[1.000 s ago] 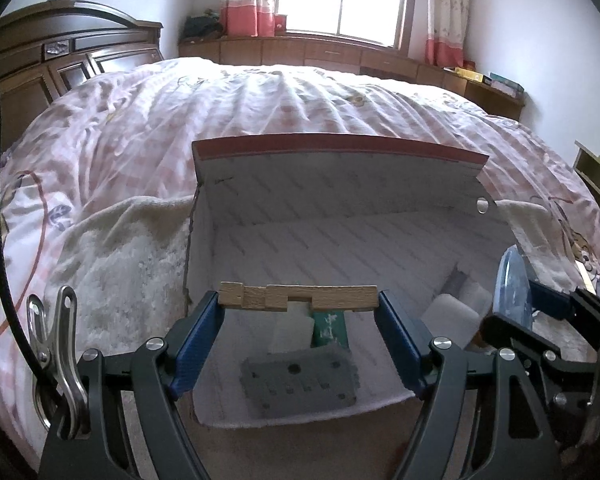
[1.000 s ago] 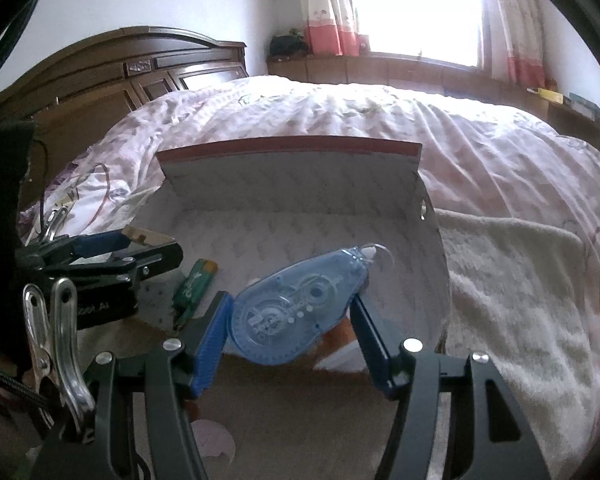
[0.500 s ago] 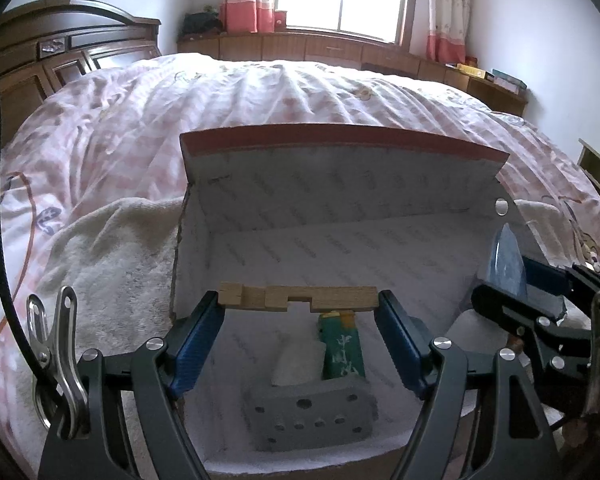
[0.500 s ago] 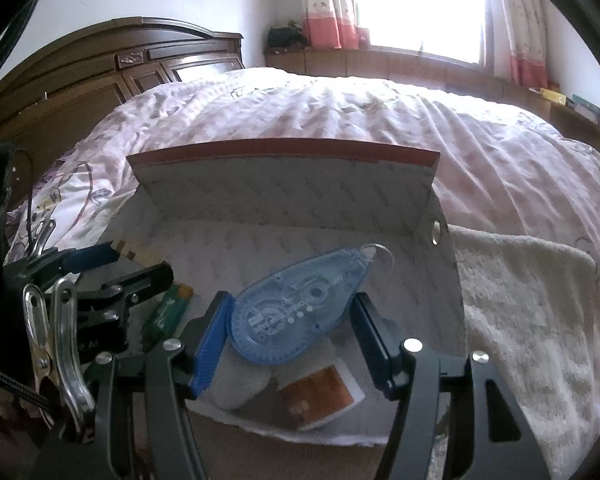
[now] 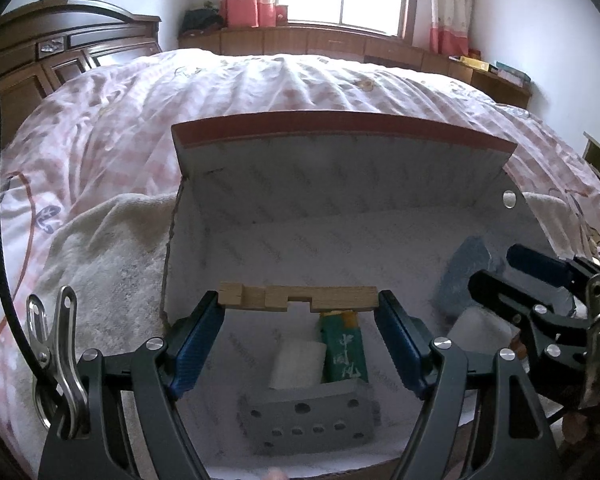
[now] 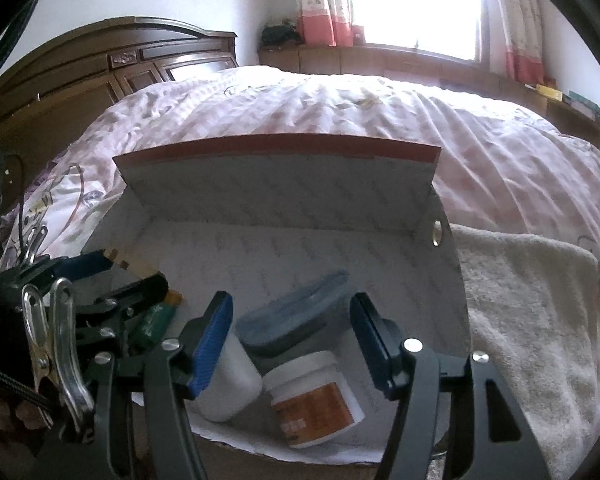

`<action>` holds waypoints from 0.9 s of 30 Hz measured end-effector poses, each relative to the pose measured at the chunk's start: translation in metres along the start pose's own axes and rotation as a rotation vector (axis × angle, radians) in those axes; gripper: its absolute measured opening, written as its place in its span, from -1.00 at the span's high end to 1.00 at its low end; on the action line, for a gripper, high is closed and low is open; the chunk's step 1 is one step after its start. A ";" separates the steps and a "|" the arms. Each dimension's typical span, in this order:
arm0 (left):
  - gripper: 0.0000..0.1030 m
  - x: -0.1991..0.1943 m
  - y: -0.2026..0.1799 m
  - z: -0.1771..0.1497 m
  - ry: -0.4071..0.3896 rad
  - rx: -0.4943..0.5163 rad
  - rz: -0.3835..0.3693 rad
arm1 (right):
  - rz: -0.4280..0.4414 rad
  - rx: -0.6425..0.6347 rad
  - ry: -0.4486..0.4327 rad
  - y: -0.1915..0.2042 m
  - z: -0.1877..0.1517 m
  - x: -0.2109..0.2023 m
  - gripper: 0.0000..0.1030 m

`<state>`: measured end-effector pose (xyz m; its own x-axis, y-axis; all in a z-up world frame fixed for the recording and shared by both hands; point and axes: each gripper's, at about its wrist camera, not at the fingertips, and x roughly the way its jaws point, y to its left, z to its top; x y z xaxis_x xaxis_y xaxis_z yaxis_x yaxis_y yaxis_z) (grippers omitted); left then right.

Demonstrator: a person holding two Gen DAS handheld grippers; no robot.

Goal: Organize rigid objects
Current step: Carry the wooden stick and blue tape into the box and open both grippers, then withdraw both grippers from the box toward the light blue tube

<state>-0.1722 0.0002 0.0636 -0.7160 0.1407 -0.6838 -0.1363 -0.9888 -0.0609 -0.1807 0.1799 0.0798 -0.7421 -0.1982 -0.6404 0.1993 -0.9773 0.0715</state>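
- Left gripper: jaws pinching a flat, notched, pale wooden block by its two ends, over the open white cardboard box with a red-edged flap.
- Below those jaws, on the box floor: green lighter, small white block, grey block with round holes.
- Right gripper: jaws apart, gripping nothing.
- Just beyond and between those jaws: blue see-through plastic tape roller, lying in the box.
- Under those jaws: white bottle, white jar with an orange label.
- Beside the box: cream fluffy towel on the pink bed cover.
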 end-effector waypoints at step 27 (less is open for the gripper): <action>-0.54 -0.025 -0.003 -0.012 -0.004 -0.016 0.017 | 0.025 0.044 -0.005 -0.002 -0.012 -0.028 -0.27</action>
<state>-0.1454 -0.0008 0.0724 -0.7211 0.1245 -0.6815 -0.1132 -0.9917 -0.0613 -0.1526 0.1885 0.0888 -0.7402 -0.2226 -0.6345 0.1896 -0.9744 0.1207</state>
